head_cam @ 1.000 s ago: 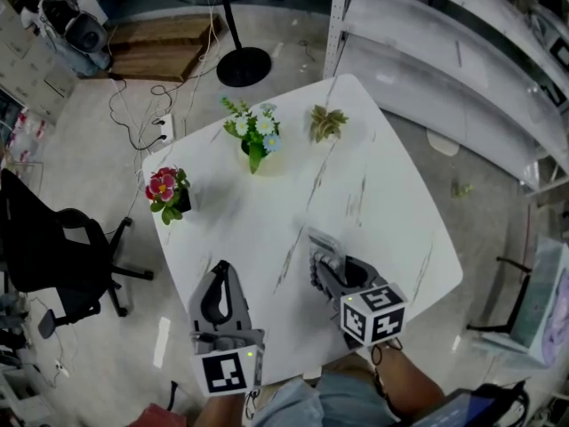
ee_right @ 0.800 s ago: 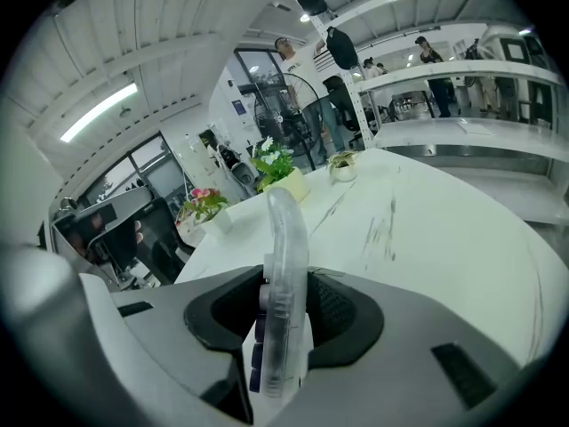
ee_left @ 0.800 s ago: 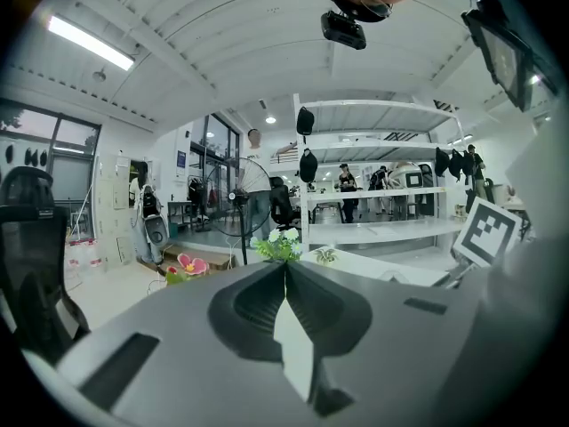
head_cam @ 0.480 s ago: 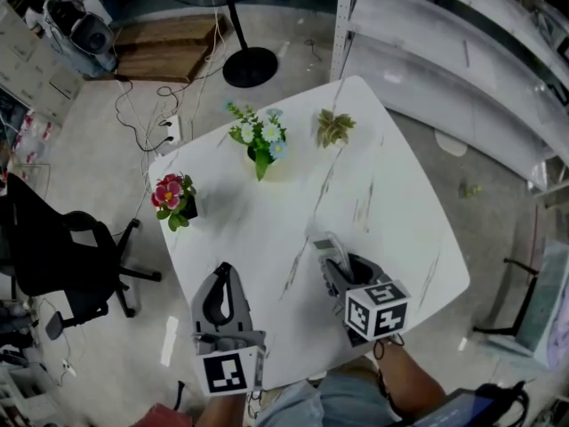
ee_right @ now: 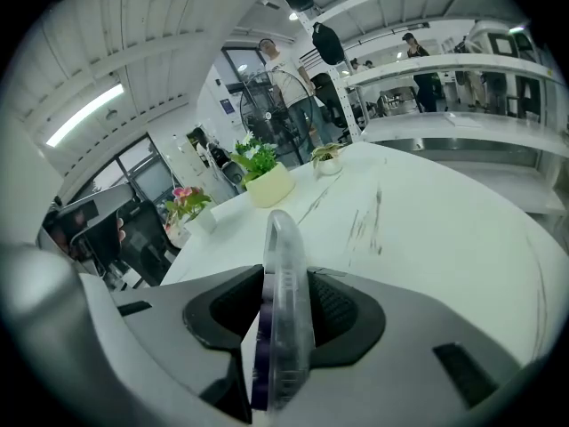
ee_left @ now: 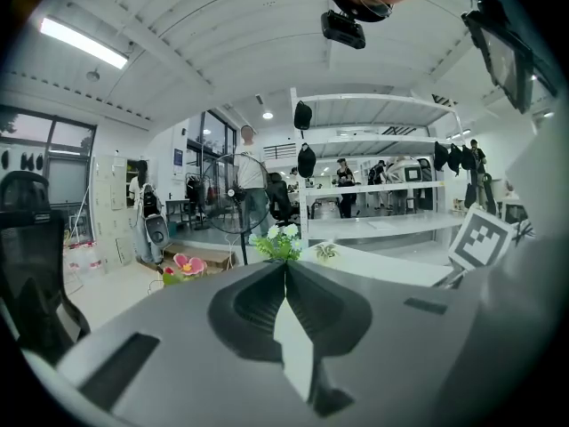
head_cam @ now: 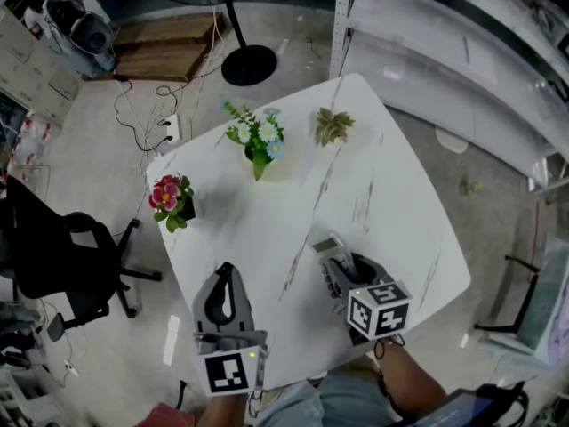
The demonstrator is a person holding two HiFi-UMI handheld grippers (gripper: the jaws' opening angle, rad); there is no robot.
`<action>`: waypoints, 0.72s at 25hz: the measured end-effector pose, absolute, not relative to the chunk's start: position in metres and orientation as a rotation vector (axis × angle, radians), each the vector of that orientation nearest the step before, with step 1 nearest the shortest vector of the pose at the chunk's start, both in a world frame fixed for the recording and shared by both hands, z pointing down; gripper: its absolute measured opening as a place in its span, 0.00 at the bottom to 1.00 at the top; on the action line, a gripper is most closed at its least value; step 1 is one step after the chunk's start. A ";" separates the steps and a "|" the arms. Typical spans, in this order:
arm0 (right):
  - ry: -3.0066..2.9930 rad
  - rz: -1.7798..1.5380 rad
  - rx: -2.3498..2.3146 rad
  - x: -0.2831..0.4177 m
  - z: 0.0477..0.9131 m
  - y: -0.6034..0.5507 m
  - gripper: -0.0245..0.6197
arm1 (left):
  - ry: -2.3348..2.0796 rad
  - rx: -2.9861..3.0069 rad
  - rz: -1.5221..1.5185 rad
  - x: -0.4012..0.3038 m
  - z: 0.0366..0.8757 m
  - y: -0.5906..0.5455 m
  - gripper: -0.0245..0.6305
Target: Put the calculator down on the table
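The calculator (head_cam: pixel 326 244) is a slim clear-cased slab with a purple face. It stands edge-on (ee_right: pixel 283 301) between the jaws of my right gripper (head_cam: pixel 332 261), low over the near right part of the white marble table (head_cam: pixel 382 194). The pads still touch it, though the jaws of the right gripper (ee_right: pixel 284 278) are opening. My left gripper (head_cam: pixel 222 274) hovers at the table's near edge, to the left of the right one. Its jaws are shut with nothing between them (ee_left: pixel 285 269).
Three small plants stand at the far side of the table: a pot of white flowers (head_cam: pixel 258 140), a succulent (head_cam: pixel 332 125) and pink flowers (head_cam: pixel 169 196). A black office chair (head_cam: pixel 53 256) stands left of the table, a fan base (head_cam: pixel 247 65) beyond it, and shelving to the right.
My right gripper has sunk a little toward the tabletop with the calculator still between its jaws. The left gripper has stayed where it was.
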State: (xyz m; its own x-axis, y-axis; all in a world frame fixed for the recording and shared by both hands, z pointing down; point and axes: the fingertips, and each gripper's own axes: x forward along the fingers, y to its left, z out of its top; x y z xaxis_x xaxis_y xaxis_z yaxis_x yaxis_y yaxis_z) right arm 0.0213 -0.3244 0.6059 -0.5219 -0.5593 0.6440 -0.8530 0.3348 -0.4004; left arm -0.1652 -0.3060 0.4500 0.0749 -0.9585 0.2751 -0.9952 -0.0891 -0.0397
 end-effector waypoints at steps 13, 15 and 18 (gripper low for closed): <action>-2.189 1.010 1.303 0.040 0.613 -0.330 0.34 | -1.981 2.211 0.362 -0.158 0.451 -0.312 0.05; -2.182 1.009 1.309 0.043 0.615 -0.331 0.35 | -1.978 2.209 0.366 -0.158 0.452 -0.313 0.05; -2.171 1.023 1.313 0.046 0.620 -0.332 0.36 | -1.975 2.208 0.368 -0.158 0.453 -0.314 0.05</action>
State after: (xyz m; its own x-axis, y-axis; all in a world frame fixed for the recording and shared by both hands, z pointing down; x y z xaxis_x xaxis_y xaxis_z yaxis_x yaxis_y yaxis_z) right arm 0.0465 -0.3318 0.6202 -0.4770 -0.5833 0.6575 -0.8784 0.2898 -0.3802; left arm -0.1575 -0.3141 0.4534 0.0998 -0.9534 0.2846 -0.9919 -0.1178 -0.0469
